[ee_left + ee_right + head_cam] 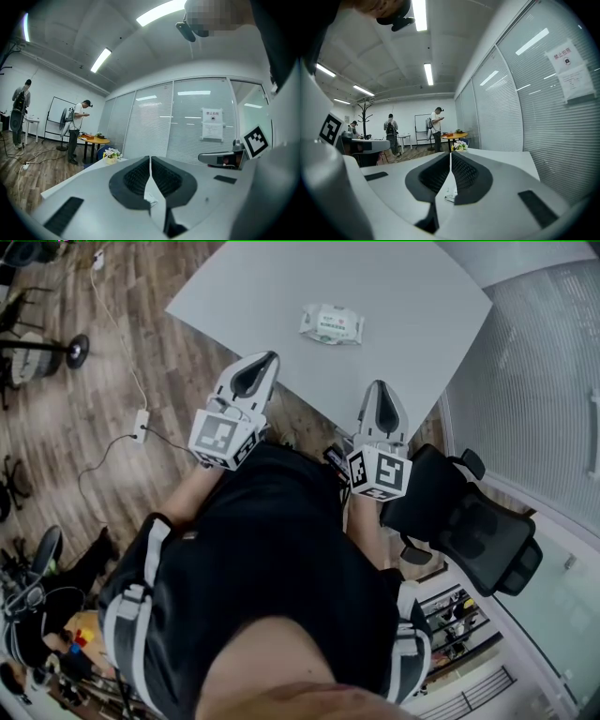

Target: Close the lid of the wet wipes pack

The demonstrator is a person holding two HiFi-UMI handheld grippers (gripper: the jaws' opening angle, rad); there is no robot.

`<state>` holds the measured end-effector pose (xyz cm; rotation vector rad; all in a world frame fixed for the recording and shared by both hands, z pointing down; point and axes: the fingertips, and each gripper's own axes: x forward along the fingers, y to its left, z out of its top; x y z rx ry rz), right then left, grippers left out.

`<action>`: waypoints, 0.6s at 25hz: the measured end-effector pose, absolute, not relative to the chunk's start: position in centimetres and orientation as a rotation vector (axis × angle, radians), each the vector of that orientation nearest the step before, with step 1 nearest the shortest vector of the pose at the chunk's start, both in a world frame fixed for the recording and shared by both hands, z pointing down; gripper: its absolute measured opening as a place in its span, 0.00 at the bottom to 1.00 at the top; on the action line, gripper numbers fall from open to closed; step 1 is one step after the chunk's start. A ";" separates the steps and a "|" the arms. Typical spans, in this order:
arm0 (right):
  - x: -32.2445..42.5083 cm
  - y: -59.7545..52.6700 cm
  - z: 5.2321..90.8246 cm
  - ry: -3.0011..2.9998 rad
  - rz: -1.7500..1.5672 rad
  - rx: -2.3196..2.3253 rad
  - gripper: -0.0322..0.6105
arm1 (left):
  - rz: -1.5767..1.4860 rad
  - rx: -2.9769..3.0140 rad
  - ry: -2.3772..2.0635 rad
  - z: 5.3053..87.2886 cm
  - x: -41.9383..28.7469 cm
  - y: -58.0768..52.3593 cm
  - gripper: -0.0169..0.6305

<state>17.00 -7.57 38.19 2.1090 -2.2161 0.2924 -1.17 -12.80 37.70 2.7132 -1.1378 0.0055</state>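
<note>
- Head view: wet wipes pack [330, 323] lay flat on the grey table [281, 287], toward its far side, with nothing touching it.
- Left gripper [267, 360] and right gripper [379, 388] were held close to the person's body at the table's near edge, well apart from the pack.
- The lid was too small in this view to read, possibly flat, so I could not tell open from shut.
- Left gripper view: jaws pressed together tip to tip, with nothing pinched. It looked out at a glass wall with blinds and people standing far off.
- Right gripper view: jaws likewise pressed together and empty. It showed a round table and people standing at the room's far end.
- Judgement: the scene fitted two stages. Either the flap was up and the grippers were on their way out to it, or it was already pressed down and the grippers were back at the body.
- Should the flap be up, the move would call for a long reach across the table and a downward press on the lid.
</note>
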 end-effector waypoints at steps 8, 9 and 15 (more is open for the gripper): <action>16.4 -8.2 38.5 -2.208 0.299 2.066 0.10 | 0.014 2.706 -1.124 38.1 -1.5 -13.4 0.07; 16.2 -8.2 38.6 -2.211 0.304 2.062 0.10 | 0.012 2.705 -1.124 38.1 -1.6 -13.5 0.07; 15.3 -8.2 38.9 -2.216 0.315 2.036 0.10 | 0.002 2.698 -1.120 38.3 -2.1 -13.4 0.07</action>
